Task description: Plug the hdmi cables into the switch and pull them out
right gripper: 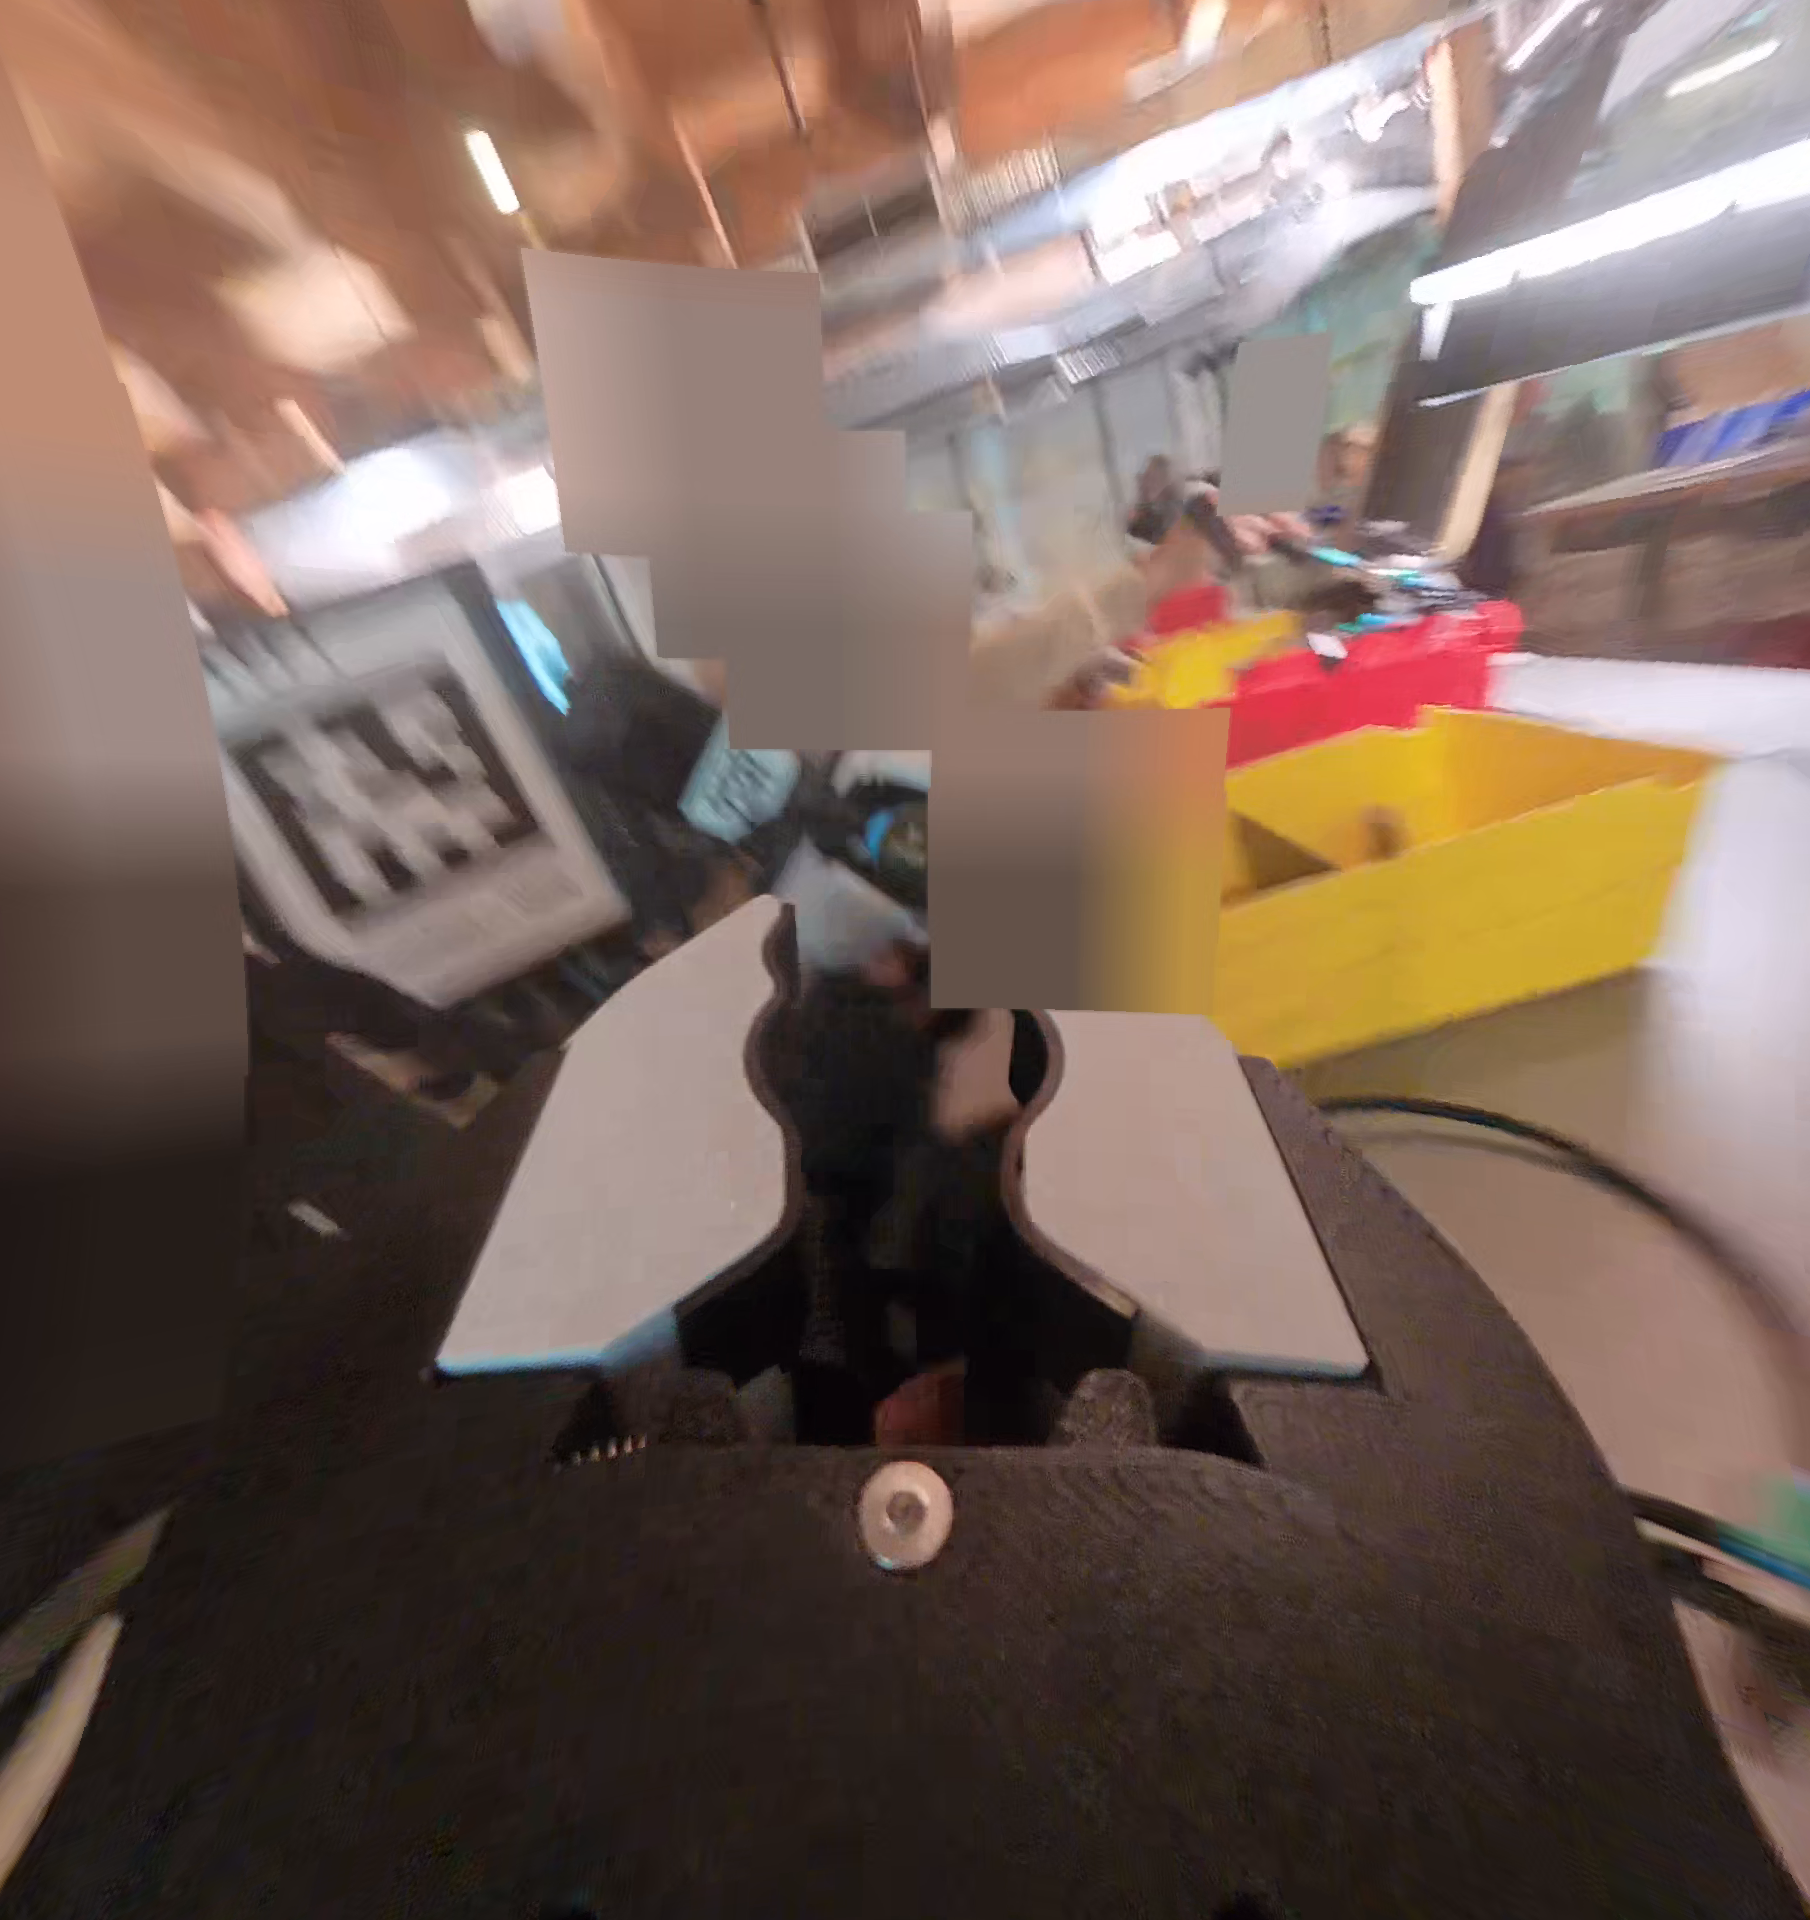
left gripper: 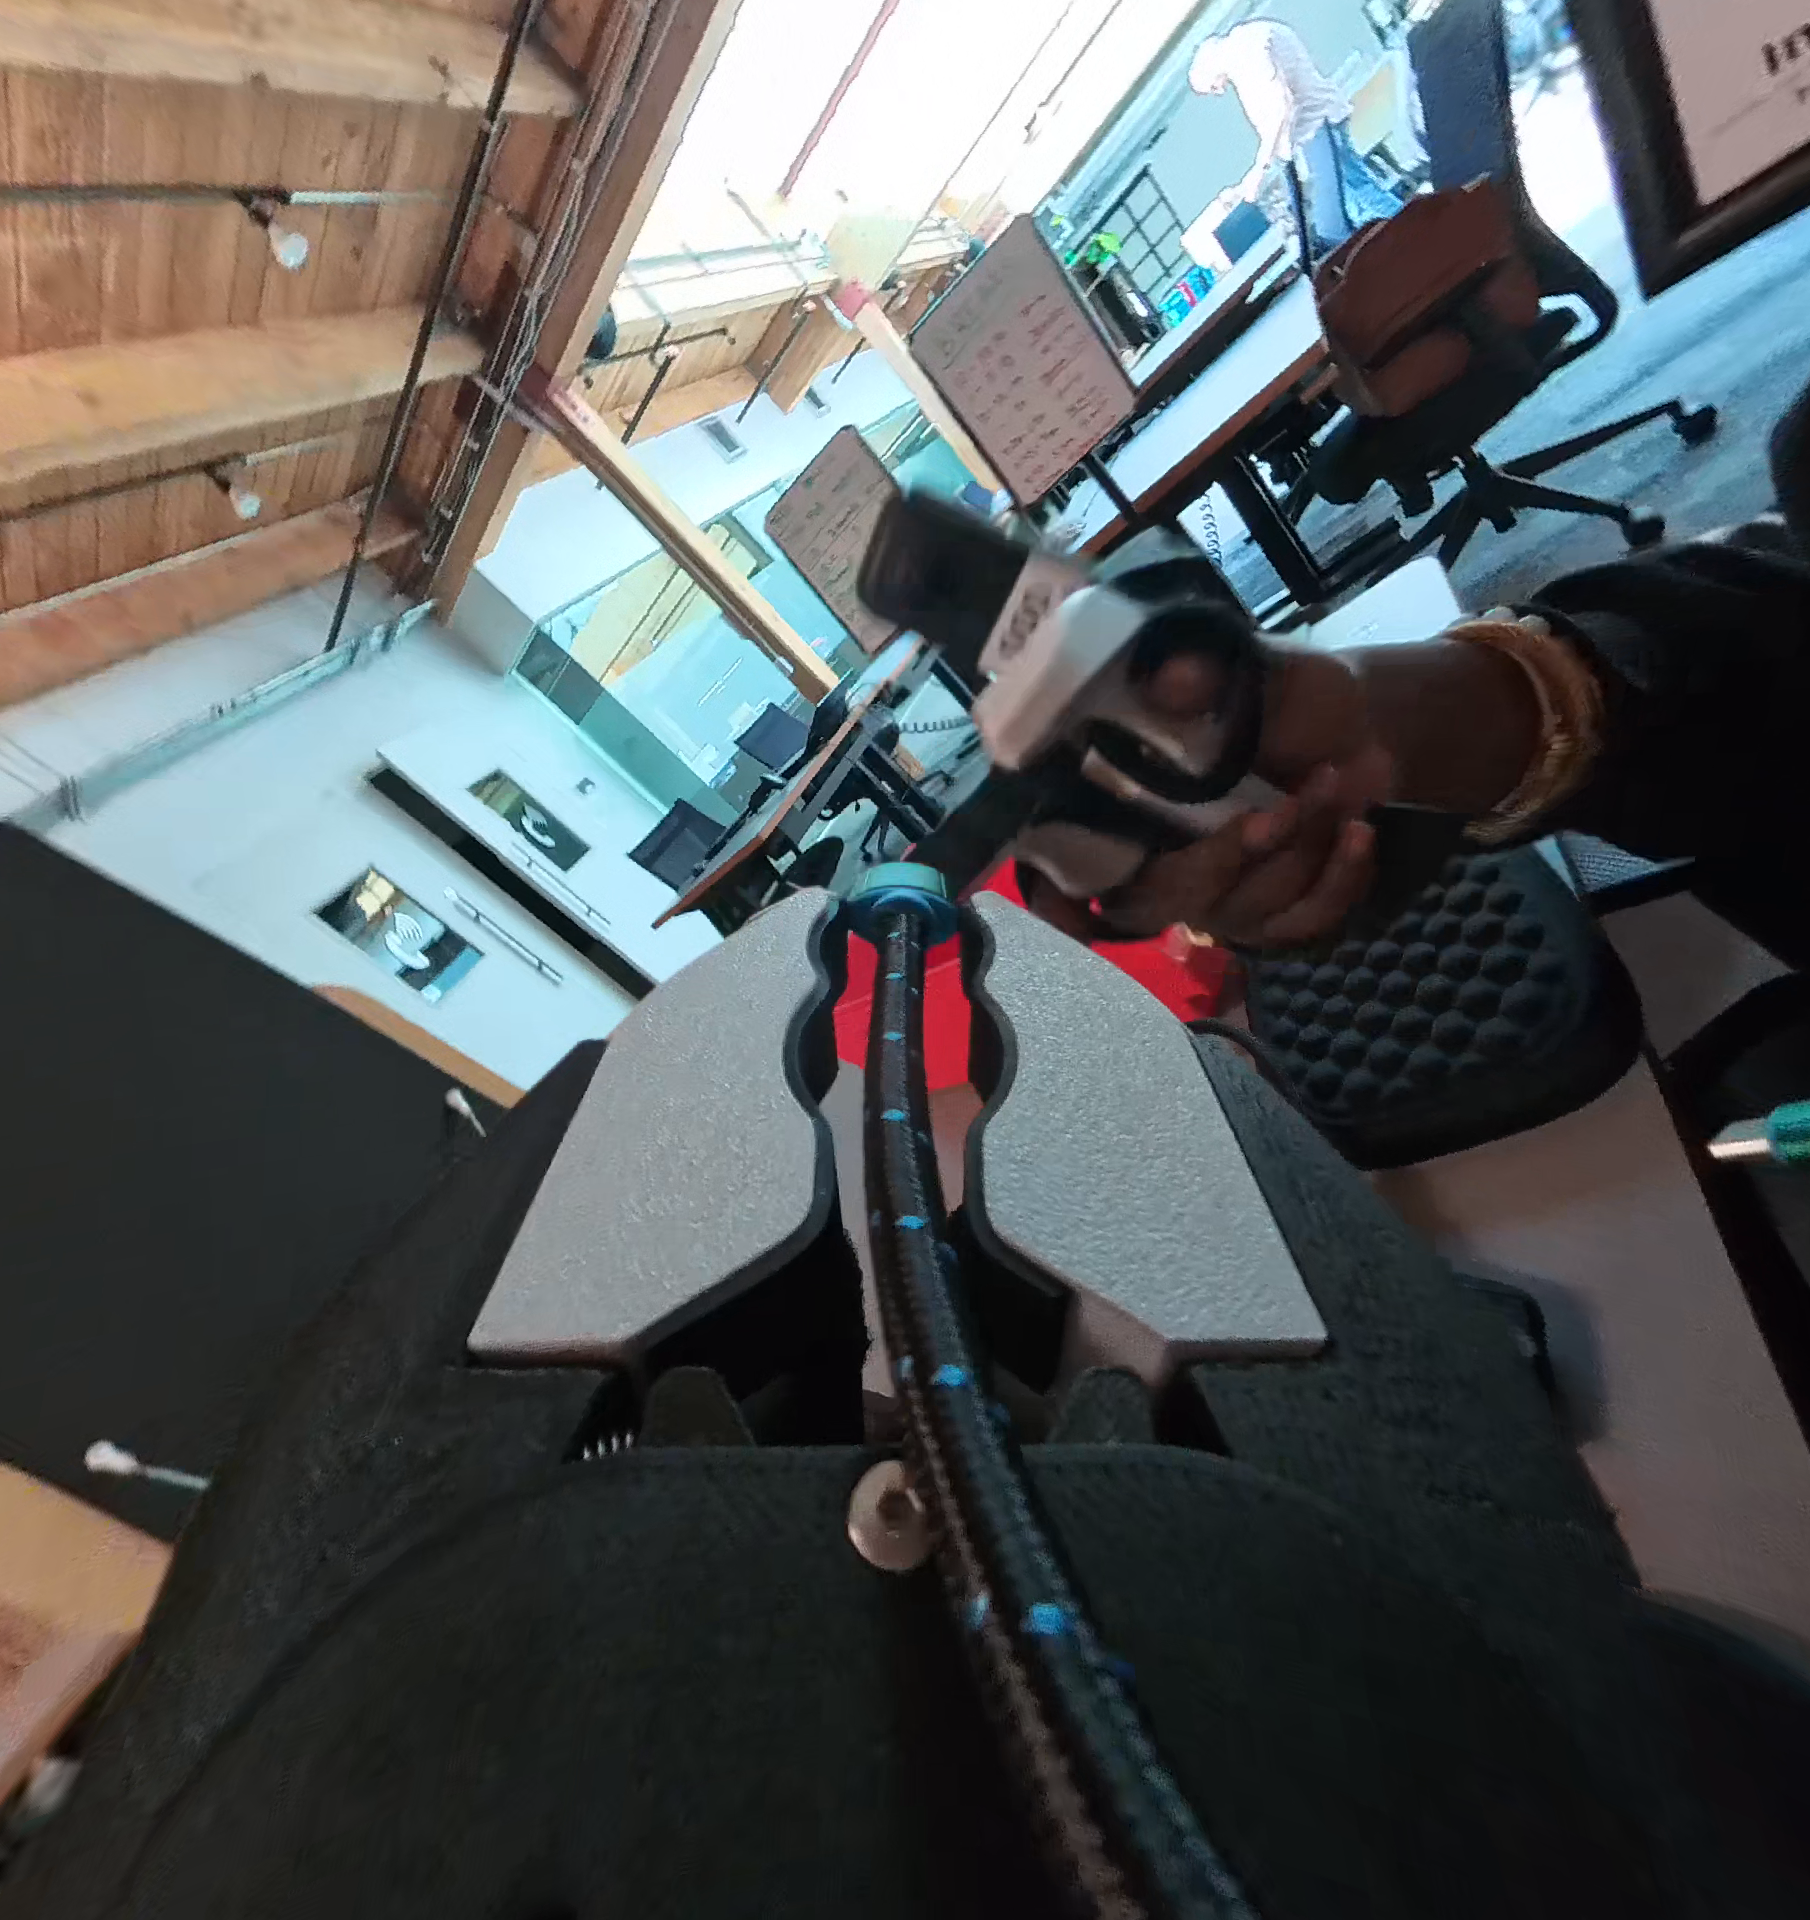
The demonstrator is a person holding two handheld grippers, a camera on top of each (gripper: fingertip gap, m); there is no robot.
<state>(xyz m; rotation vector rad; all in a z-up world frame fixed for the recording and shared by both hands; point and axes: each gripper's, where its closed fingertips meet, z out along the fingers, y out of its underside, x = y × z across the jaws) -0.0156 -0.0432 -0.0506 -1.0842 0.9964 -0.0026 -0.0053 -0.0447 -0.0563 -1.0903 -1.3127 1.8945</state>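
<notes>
Left wrist view shows your left tool [left gripper: 896, 920] pinching the braided black HDMI cable [left gripper: 906, 1184] just behind its blue collar, held up off the pale tabletop [left gripper: 1701, 1403]. Your right tool [left gripper: 994, 613] hangs farther right, gripped in your hand [left gripper: 1285, 821]. In its own blurred view, its fingers [right gripper: 631, 1174] stand spread; yellow bins [right gripper: 1452, 883] sit far right. Wooden ceiling beams [left gripper: 205, 343] run overhead.

A black braided cable [left gripper: 906, 1195] flecked with blue runs lengthwise between the left gripper's [left gripper: 896, 914] jaws, its blue collar at their tips. A second plug [left gripper: 1789, 1138], teal with a metal tip, pokes in over the table [left gripper: 1659, 1351] edge.
</notes>
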